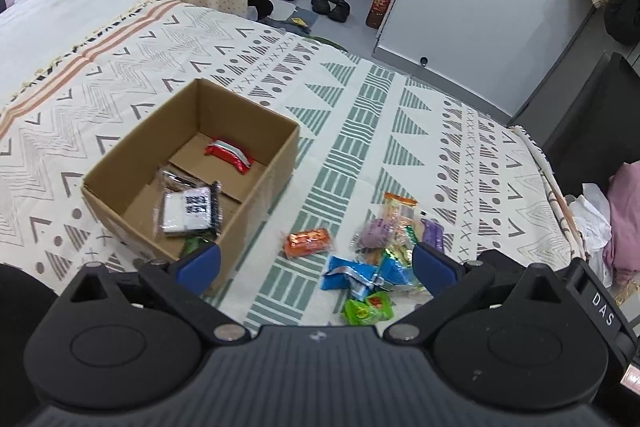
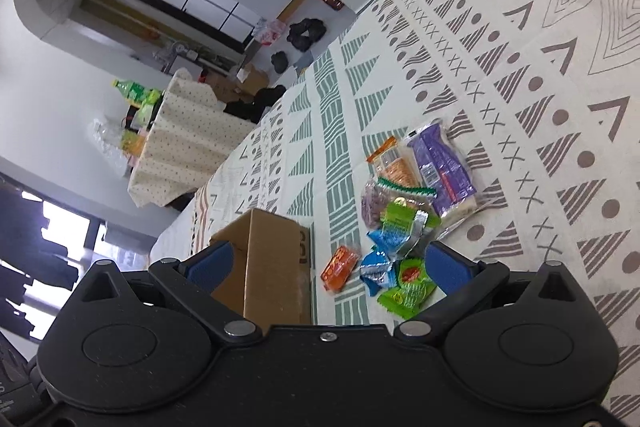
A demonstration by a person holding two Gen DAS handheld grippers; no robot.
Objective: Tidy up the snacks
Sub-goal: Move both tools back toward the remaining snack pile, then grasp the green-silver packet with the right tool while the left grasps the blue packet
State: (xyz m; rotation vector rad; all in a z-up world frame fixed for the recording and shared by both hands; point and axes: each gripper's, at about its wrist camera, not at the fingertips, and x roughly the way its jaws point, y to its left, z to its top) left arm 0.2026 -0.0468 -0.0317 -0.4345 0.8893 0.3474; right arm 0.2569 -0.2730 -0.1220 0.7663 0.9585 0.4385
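Both hand-held grippers, left [image 1: 316,267] marked "DAS" and right [image 2: 328,267], gape empty above snacks [image 1: 376,259].

Our left gripper [image 1: 316,265] and right gripper [image 2: 327,267] share black housings, blue finger pads, round silver pivot pins; the left one carries white "DAS" lettering.

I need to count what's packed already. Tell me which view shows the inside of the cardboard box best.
The left wrist view: it looks down into the open cardboard box, showing a red packet and a black-and-white packet on its floor. The right wrist view shows only the box's outer walls, none of its contents.
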